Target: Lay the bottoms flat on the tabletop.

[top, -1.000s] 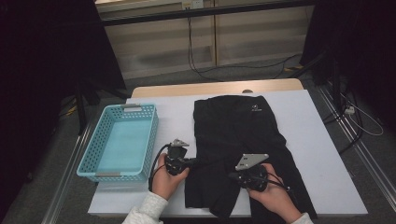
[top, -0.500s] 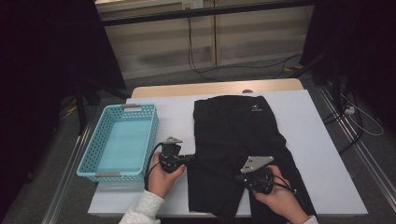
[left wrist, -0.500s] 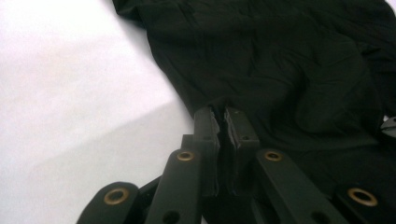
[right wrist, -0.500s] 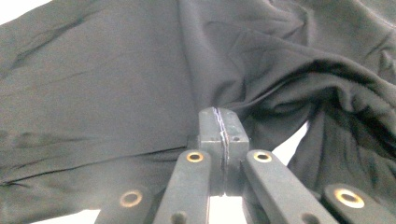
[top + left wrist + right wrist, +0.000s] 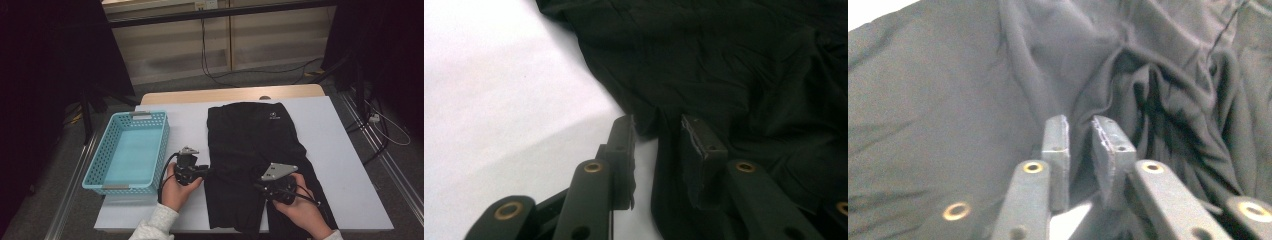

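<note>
Black garment [image 5: 255, 150] spread across the table [image 5: 345, 165], reaching its near edge.
Blue basket [image 5: 131, 150] at the left edge; left gripper [image 5: 204, 171] at the garment's left hem, right gripper [image 5: 257, 186] over its near part, both jaws just opening, slightly parted, fabric between, unpinched.

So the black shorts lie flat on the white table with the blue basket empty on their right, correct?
Not quite. The high view shows the blue basket empty, but on the left of the black shorts, not their right. The shorts do lie on the white table.
</note>
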### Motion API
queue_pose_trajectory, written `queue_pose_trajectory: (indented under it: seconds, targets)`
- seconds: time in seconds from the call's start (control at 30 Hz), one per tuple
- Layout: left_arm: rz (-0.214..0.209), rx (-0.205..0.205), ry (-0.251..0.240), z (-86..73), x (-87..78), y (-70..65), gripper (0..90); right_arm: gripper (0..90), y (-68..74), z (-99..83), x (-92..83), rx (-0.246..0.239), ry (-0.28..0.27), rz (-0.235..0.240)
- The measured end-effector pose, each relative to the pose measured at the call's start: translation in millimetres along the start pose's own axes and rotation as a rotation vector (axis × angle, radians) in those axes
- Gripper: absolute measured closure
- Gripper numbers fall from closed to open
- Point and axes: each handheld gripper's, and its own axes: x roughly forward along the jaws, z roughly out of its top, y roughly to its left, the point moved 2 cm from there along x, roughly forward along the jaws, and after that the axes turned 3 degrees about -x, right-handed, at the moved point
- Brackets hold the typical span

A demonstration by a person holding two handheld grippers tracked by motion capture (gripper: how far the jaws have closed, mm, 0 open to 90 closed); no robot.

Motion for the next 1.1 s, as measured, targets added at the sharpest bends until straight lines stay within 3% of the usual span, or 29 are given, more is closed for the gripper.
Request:
queue_pose_trajectory:
  seconds: [0.2,0.3,0.43,0.5,0.6,0.67,0.73,0.8,0.83,0.9,1.1]
  targets:
    - [0.004,0.012,0.009,-1.6,5.2,-1.0,73.9,57.8,12.7,13.5,4.2,0.001,-0.055,0.051]
    - [0.005,0.022,0.006,-1.7,7.5,-3.6,75.8,54.7,21.0,15.8,13.2,-0.004,-0.048,0.094]
    - [0.0,0.037,0.006,-1.5,9.6,-6.2,78.1,56.7,27.9,16.4,26.5,-0.039,-0.02,0.094]
    - [-0.002,0.036,0.004,-1.7,10.0,-6.6,78.7,69.7,28.1,16.7,30.5,-0.033,-0.027,0.109]
    - [-0.02,0.031,-0.007,-1.8,11.2,-7.0,76.8,88.0,27.0,17.9,31.0,-0.058,-0.017,0.093]
    - [-0.032,0.028,-0.01,-0.7,11.0,-7.3,70.0,90.0,23.1,18.1,31.0,-0.039,-0.018,0.095]
    - [-0.048,0.018,-0.022,1.0,7.5,-5.9,57.3,90.0,14.0,15.8,30.7,-0.025,-0.022,0.029]
    - [-0.055,0.014,-0.029,2.2,1.1,-4.8,54.1,90.0,3.5,11.4,28.5,0.025,-0.022,-0.013]
    - [-0.06,0.008,-0.032,2.4,-1.9,-4.5,52.3,90.0,-0.7,9.1,27.3,0.024,-0.019,-0.043]
    - [-0.071,0.002,-0.021,0.8,-4.4,-5.4,51.6,90.0,-6.1,5.0,25.6,0.062,-0.033,-0.033]
    - [-0.074,0.03,0.021,-6.5,5.0,-11.8,53.7,89.8,-5.3,4.5,25.2,0.049,-0.029,-0.045]
